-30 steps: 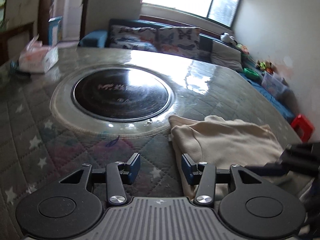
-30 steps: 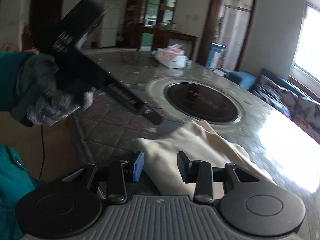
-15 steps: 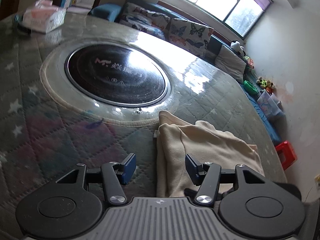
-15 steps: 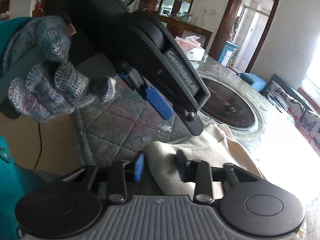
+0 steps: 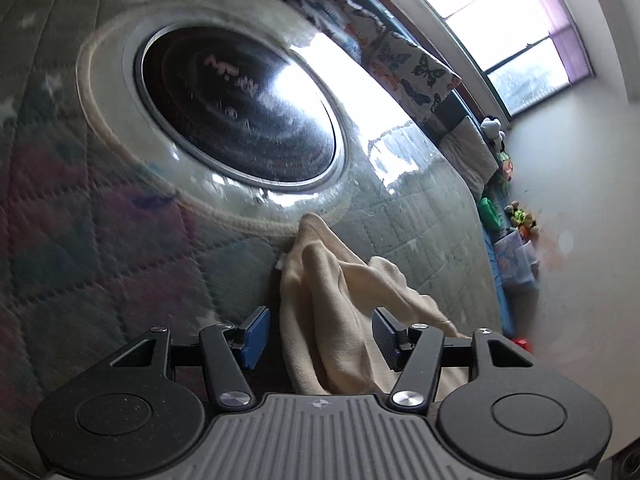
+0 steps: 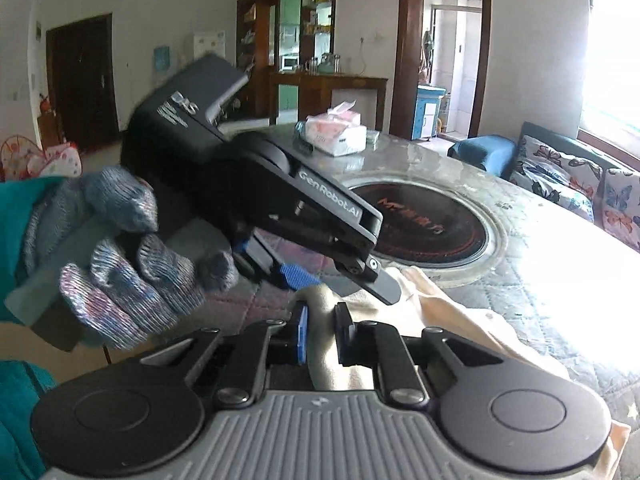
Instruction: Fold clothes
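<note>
Now right gripper (image 6: 322, 334) fingers closing on cream garment (image 6: 440, 316), narrower than before; left gripper (image 5: 316, 336) fingers wide

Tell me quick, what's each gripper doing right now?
Left gripper: open, cream garment between its pads, ungripped.
Right gripper: closing on the cream garment's edge.
</note>
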